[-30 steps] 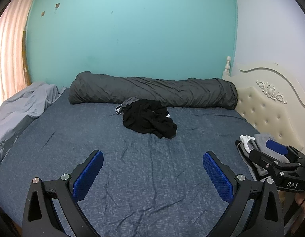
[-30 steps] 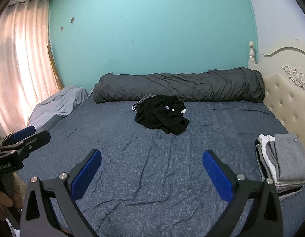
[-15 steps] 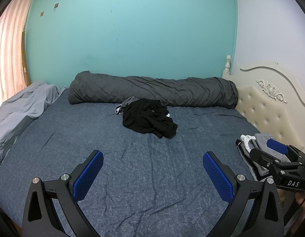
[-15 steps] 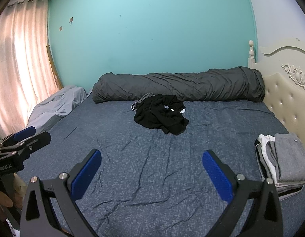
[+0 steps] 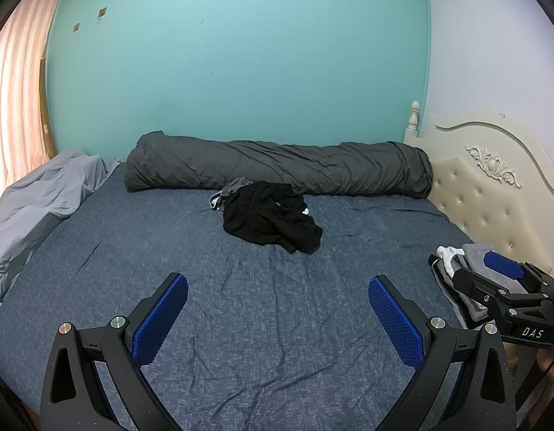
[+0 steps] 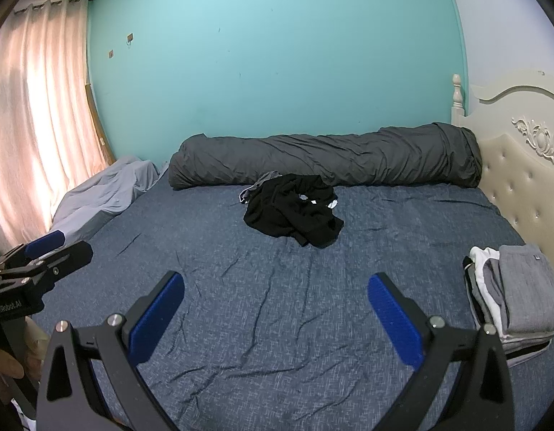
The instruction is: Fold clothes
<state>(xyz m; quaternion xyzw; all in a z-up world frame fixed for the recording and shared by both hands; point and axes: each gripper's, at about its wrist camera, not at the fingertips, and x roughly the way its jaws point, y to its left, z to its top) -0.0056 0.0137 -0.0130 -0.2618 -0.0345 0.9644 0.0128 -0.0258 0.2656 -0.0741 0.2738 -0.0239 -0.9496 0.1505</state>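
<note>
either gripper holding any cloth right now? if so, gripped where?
Nothing held. The left gripper and right gripper are both open and empty above the bed sheet. The crumpled black garment lies untouched farther up the bed.

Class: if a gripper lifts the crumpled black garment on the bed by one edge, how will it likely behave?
The black garment lies in soft, irregular folds, so it will probably droop and unfurl rather than hold shape. It looks thin, so likely light. A grey piece beneath its far edge might drag along.

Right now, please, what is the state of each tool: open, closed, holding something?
Left tool: open, holds nothing, above the bed.
Right tool: open, holds nothing, also above the bed.
</note>
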